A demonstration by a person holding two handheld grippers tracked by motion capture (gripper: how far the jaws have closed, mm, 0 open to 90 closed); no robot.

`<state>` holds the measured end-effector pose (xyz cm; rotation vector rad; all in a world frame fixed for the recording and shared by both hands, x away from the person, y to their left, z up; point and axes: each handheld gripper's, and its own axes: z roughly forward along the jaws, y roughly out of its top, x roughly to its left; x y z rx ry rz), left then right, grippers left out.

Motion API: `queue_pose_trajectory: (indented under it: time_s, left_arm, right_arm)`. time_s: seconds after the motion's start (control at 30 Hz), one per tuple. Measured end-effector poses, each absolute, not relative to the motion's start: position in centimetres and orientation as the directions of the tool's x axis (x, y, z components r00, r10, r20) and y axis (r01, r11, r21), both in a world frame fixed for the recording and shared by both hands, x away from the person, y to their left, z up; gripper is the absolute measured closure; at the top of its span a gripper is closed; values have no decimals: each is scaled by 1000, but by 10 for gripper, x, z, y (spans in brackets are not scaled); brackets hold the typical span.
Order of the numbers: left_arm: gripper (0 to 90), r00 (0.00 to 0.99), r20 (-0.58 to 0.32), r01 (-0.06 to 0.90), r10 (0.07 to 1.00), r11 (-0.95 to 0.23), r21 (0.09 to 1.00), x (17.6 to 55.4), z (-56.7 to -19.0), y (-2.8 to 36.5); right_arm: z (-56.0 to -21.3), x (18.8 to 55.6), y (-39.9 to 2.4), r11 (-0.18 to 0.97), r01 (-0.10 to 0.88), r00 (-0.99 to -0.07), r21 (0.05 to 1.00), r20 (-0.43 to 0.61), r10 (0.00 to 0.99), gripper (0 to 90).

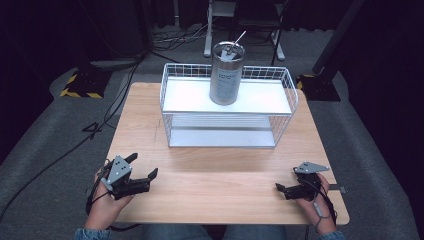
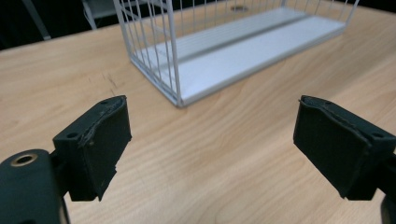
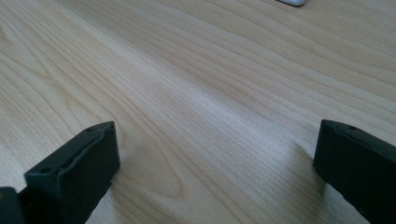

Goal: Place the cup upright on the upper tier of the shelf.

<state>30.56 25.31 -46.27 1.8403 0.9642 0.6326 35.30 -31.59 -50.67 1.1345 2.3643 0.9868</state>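
Note:
A silver metal canister point(image 1: 227, 74) with a thin rod sticking out of its lid stands upright on the top shelf of a white wire rack point(image 1: 175, 107) at the back of the wooden table point(image 1: 220, 175). My left gripper point(image 1: 144, 166) rests near the front left corner, open, with bare wood between its jaws point(image 2: 212, 140). The rack's near corner point(image 2: 177, 100) lies just ahead of it. Near the front right edge, my right gripper point(image 1: 286, 181) sits low over the table, open, with nothing between its jaws point(image 3: 215, 158).
The rack has a lower white shelf point(image 1: 222, 135) under the top one. Grey carpet surrounds the table, with black cables point(image 1: 60, 155) on the left. Yellow-and-black striped stand bases point(image 1: 80, 85) and white stand legs point(image 1: 207, 50) sit behind the table.

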Motion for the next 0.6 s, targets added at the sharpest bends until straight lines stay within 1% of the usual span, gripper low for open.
queue_pose_trajectory:
  time_s: [0.27,0.37,0.47,0.5,0.6]
  left_arm:
    - [124,557,6,416,830,-285,863,308,-480,255]
    - [145,558,-3,453,830,-302,839,309,-486,254]
    - [145,560,-3,464,829,-310,830,310,-489,254]
    - [146,558,-10,484,830,-315,816,311,-493,254]
    - [148,560,-15,501,828,-324,802,312,-497,254]
  right_arm:
    - [-507,353,-316,440,547,-624,712,-4,781,5]
    - [-507,353,-316,440,547,-624,712,-4,781,5]
    - [-507,353,-316,440,546,-624,712,-4,781,5]
    - [-507,353,-316,440,546,-624,712,-4,781,5]
    - [-507,353,-316,440,547,-624,712,-4,781,5]
